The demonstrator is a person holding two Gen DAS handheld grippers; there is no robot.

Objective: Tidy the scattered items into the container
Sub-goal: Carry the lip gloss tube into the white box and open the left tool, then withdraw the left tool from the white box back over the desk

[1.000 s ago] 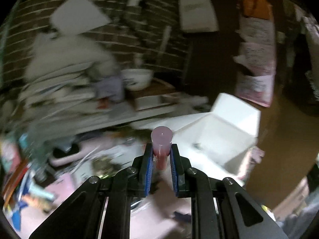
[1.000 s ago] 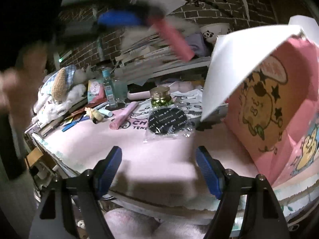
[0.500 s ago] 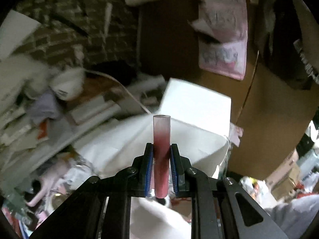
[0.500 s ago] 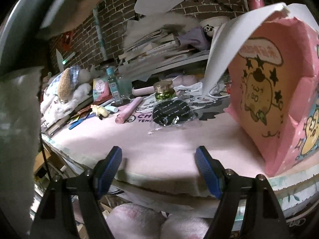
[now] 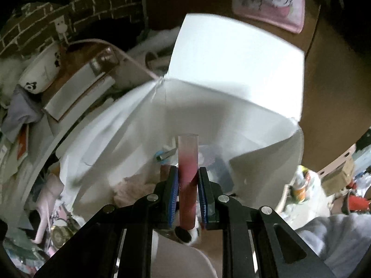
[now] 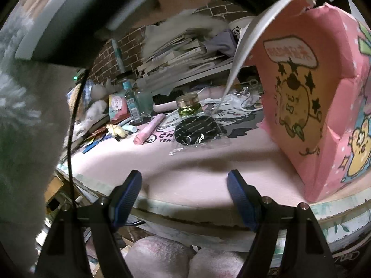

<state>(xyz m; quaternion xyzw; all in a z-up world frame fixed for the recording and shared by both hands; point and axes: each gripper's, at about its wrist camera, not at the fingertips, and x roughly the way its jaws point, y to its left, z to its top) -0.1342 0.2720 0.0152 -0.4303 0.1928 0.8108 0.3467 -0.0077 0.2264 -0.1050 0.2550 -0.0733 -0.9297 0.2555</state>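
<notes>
Holding pink tube pinched in left gripper over open box, some items already inside. Right gripper spread, empty. Jar, black pouch, pink stick remain on table.

Pink mat reads "CH" and "TEN".

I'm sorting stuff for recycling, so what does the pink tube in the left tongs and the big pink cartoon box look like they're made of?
The pink tube looks like translucent plastic with a frosted finish: light passes through its paler tip. The pink box looks like printed matte cardboard: its walls are creased, its top edge is torn and its inside is plain white.
</notes>
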